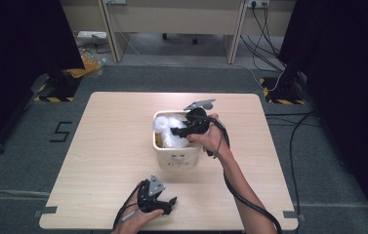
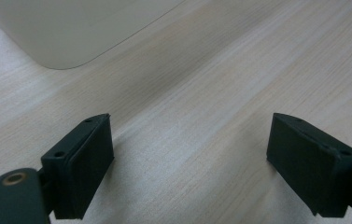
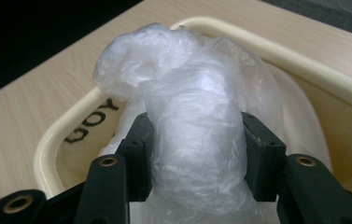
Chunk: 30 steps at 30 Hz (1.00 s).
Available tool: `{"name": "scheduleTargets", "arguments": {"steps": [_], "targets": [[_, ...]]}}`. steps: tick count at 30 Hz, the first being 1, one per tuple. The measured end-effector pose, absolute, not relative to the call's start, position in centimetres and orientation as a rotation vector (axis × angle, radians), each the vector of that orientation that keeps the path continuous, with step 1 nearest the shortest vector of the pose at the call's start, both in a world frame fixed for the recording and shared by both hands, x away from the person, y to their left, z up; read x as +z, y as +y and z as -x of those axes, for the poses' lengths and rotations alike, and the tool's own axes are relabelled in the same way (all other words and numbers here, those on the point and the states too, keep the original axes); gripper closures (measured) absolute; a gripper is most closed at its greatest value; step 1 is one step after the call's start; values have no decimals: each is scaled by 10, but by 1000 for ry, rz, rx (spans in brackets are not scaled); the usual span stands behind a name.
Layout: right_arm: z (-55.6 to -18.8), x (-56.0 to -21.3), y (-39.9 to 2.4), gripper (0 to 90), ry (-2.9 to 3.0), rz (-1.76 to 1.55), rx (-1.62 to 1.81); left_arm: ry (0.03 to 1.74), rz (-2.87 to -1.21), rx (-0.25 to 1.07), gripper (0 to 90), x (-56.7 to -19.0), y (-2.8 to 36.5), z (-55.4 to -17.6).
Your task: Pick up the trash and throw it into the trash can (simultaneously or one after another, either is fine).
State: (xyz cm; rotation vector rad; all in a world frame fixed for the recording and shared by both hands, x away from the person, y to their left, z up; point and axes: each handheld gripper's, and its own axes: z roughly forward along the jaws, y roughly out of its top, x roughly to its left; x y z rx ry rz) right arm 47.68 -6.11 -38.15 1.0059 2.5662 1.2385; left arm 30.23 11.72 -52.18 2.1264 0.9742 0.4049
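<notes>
At the bottom centre of the high view, the left tongs (image 1: 168, 204) rest wide open and empty on the surface (image 1: 108, 146). Farther up, mid-frame, the right tongs (image 1: 175, 131) clamp a crumpled clear plastic bag (image 3: 197, 140), seemingly inside the cream bin (image 1: 177, 157).

the bundle of clear plastic (image 3: 197, 140) swallows the inner faces of the right gripper (image 3: 197, 161), so where the pads meet it is covered, and its lower end runs off the bottom edge. the bin (image 3: 304, 65) is cut by the right edge, and its floor is buried under plastic. lettering (image 3: 92, 120) on the inner wall is half hidden, readable only in part. in the left gripper view the bin (image 2: 71, 28) shows just a corner, sliced by the top edge. from above, the person's left hand (image 1: 135, 222) drops off the bottom, and the marking on the bin's front (image 1: 177, 157) is too small to read.
</notes>
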Motion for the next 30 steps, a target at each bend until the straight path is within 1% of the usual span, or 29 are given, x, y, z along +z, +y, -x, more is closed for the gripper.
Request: {"name": "scheduleTargets", "arguments": {"steps": [5,30], "targets": [[-475,-391,-51,535,2637,-959,1148,974,-2127,404,137,-522,117,-302],[-487,-395,-38,539,2780,-962,1005,977,-2128,404,136,-522,117,-302]]}}
